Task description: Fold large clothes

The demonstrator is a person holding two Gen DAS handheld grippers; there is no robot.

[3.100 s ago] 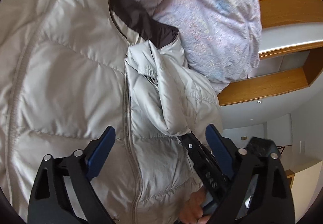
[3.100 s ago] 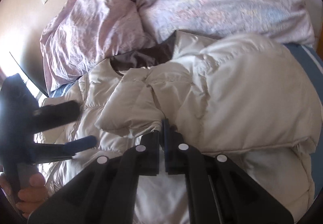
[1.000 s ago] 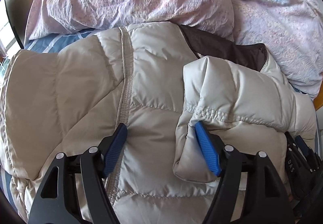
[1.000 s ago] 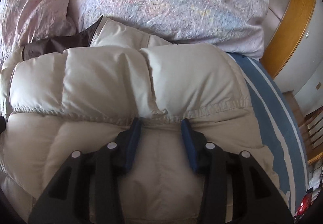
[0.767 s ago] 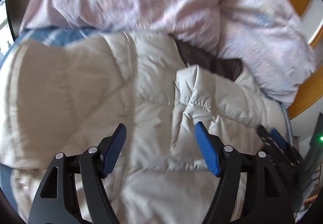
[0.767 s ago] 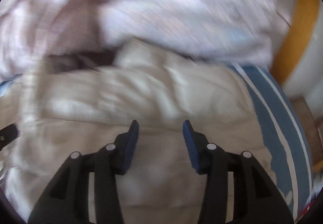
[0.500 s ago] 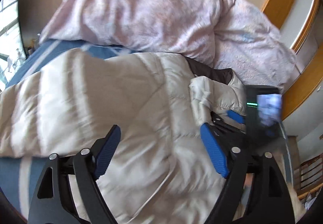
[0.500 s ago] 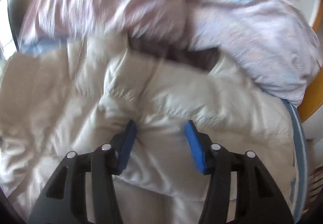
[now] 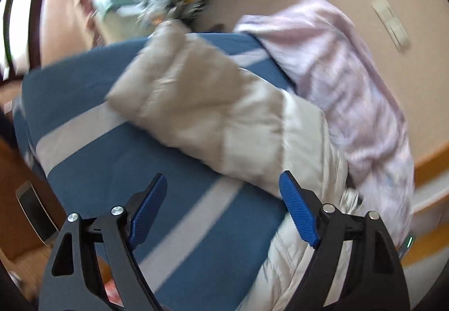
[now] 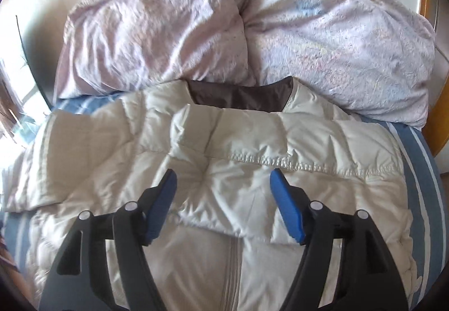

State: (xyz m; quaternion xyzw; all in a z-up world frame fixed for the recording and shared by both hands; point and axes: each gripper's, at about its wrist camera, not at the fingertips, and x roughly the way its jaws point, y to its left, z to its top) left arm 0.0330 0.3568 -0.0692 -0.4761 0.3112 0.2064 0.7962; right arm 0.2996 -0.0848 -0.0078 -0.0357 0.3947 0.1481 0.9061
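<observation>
A cream puffer jacket (image 10: 238, 159) with a brown collar lining lies front up on the blue striped bed. Its right sleeve (image 10: 294, 142) is folded across the chest; its left sleeve (image 9: 196, 103) lies stretched out flat over the bed to the side. My right gripper (image 10: 223, 198) is open and empty, hovering over the jacket's chest just below the folded sleeve. My left gripper (image 9: 221, 210) is open and empty above the blue sheet, just short of the outstretched sleeve. The left wrist view is motion-blurred.
A crumpled pale pink duvet (image 10: 252, 30) is heaped behind the jacket against the wall. The blue and white striped sheet (image 9: 140, 170) runs to the bed's edge. A wooden frame (image 10: 437, 114) stands at the right. A dark phone-like object (image 9: 33, 212) lies at the bed's left edge.
My left gripper has swung left, away from the jacket's chest to the outstretched sleeve and bare sheet. My right gripper has drawn back a little and opened wider over the folded sleeve.
</observation>
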